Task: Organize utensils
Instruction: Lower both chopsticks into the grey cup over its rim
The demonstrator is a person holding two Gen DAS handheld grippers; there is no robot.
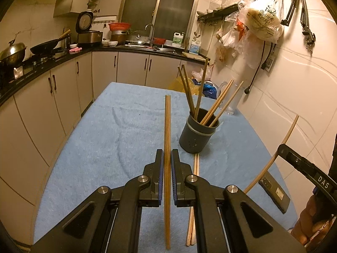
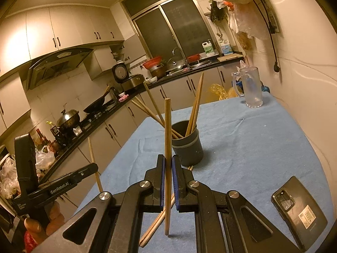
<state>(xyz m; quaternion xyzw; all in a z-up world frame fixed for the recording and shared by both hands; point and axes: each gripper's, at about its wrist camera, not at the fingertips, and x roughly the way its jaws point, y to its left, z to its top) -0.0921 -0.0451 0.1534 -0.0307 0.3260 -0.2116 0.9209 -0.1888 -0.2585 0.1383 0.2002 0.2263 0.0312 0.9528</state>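
Left wrist view: kitchen w/ pale cabinets, dark counter along the left and back, window over the sink. In front, a table under a blue towel [image 1: 94,139]. A dark grey utensil cup [image 1: 199,136] stands upright on the towel, right of centre, w/ five chopsticks [image 1: 202,97] leaning in it, tips fanned out. The left gripper [image 1: 167,158] has its jaws closed tight on one dark wooden chopstick [image 1: 167,126], which runs between the blue pads and sticks out well past the fingertips, toward the far edge. Two more loose chopsticks [image 1: 194,189] lie flat on the towel, side by side, from just at the cup's base back under the gripper. A black phone [image 1: 274,194] lies at the towel's right edge. Far right: part of the other gripper's body and its pale chopstick [image 1: 271,158], arcing up.

Right wrist view: same kitchen, range hood and stove on the left, a clear glass mug [image 2: 251,88] at the table's far corner. The right gripper [image 2: 167,160] is also clamped shut on a single chopstick [image 2: 167,130], pointing up just left of the utensil cup [image 2: 187,145], lower end hanging over the towel. The loose pair [image 2: 155,225] shows under the jaws. Phone [image 2: 300,210] at lower right, face down. At the left, the left gripper's black body and a hand [image 2: 42,225] on it.
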